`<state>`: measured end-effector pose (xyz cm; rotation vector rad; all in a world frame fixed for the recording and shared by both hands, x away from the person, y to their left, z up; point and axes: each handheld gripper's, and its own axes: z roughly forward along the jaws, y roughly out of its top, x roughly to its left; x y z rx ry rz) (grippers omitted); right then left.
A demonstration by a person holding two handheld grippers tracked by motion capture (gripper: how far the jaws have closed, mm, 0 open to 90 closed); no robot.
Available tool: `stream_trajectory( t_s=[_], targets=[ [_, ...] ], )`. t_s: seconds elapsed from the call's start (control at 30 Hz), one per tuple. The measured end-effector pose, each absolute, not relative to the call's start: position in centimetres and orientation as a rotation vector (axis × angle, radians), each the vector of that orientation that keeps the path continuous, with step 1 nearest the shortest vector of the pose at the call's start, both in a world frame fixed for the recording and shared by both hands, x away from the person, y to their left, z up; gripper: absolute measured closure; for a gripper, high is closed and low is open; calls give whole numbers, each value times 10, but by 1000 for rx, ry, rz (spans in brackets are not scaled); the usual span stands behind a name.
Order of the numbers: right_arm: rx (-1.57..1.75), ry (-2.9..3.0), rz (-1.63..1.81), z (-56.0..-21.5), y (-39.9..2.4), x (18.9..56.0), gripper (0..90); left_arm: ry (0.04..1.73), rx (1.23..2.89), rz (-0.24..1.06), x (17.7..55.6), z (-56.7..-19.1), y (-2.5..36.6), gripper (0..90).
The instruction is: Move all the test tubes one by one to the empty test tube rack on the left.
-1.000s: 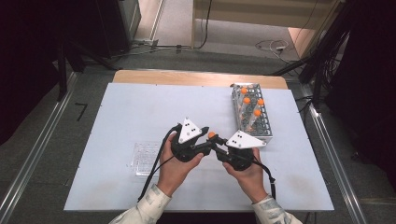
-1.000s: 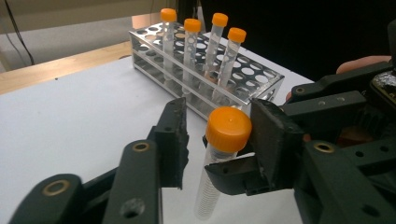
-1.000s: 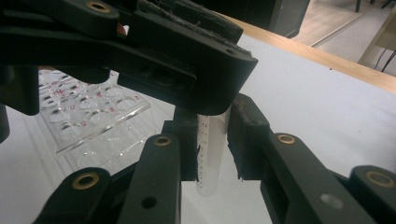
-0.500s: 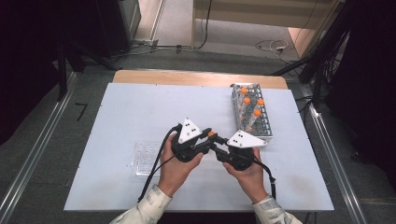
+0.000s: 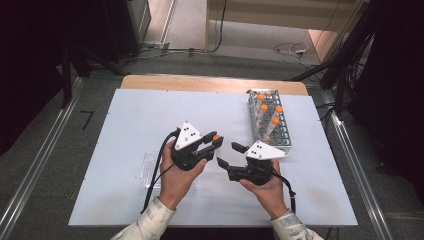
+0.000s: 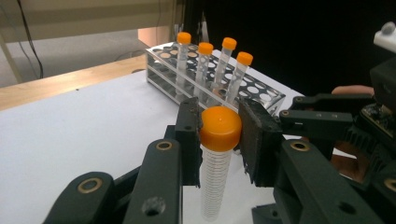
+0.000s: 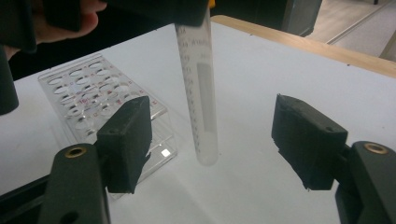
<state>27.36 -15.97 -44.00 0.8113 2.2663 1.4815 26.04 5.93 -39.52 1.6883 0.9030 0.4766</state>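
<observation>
Nearest, the right tool (image 5: 226, 155) has just been opening; its black jaws stand wide with nothing between them. Just left, the left tool (image 6: 218, 135) clamps the orange-capped clear plastic tube (image 6: 216, 161) upright above the white tabletop (image 5: 125, 115) (printed graduations too blurred to read). Far right, a wire-mesh tube rack (image 5: 280, 132) holds four capped tubes.

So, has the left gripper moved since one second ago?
Yes. In the high view the left gripper, shut on the tube, has shifted left, farther from the rack.
</observation>
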Motion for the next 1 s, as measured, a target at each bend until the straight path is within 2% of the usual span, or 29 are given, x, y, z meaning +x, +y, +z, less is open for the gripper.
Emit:
stream_trajectory(
  t_s=[0.17, 0.53, 1.0],
  targets=[
    [804, 2274, 1476, -441, -161, 271, 238, 908, 1669, 487, 256, -390, 70, 705],
    [819, 2272, 1465, -444, -166, 271, 233, 961, 1631, 557, 239, -380, 112, 706],
    [842, 2268, 1455, -446, -169, 272, 233, 1001, 1648, 601, 232, -387, 131, 705]
  ],
)
